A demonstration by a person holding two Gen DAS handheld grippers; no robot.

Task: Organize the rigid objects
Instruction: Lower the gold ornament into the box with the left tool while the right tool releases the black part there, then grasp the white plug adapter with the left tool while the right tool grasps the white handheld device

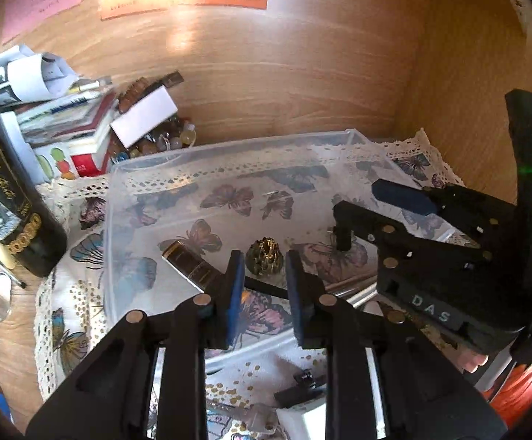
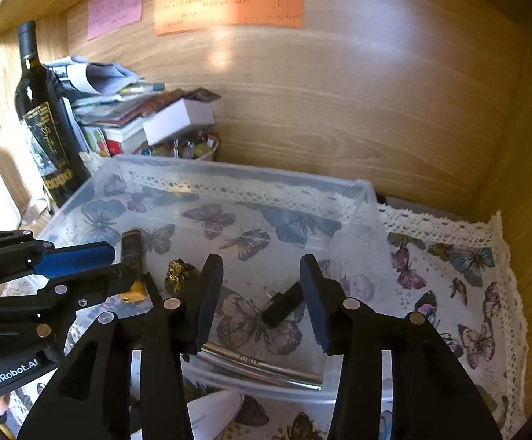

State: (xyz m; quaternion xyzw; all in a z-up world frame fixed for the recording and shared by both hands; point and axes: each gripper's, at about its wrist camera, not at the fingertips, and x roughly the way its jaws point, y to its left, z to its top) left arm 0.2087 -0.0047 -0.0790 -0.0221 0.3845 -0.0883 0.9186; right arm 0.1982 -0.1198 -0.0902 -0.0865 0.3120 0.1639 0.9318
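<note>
From the left wrist view, the left tongs (image 1: 265, 286) reach forward and slightly down over the near wall of a clear plastic bin (image 1: 126, 172), their blue pads parted and gripping nothing. Between and just beyond the pads sits a small gold ridged ornament (image 1: 263, 256) on the bin floor, and a dark tube with gold bands (image 1: 189, 262) lies tilted just left of the left pad. The right tongs (image 1: 368, 209) come in from the right, angled across the bin above a small black piece (image 1: 342, 238); their jaws stand apart. This view alone shows a thin dark stick (image 1: 266, 289) crossing behind the pads, and a white block (image 1: 309, 418) on the butterfly cloth (image 1: 64, 330) in front of the bin. From the right wrist view, the right tongs (image 2: 262, 293) point into the bin (image 2: 361, 198), released, with the small black piece (image 2: 284, 308) lying loose between the pads, nearer the right one. The left tongs (image 2: 93, 267) enter from the left edge, level over the bin, spread open beside the banded tube (image 2: 132, 249), with the gold ornament (image 2: 181, 275) just beyond. Only here are seen a silver bar (image 2: 266, 366) along the bin's near wall, a yellow bit (image 2: 134, 291) under the left tongs, and the full wine bottle (image 2: 42, 121) standing beside stacked papers (image 2: 101, 88) on the bench.
</note>
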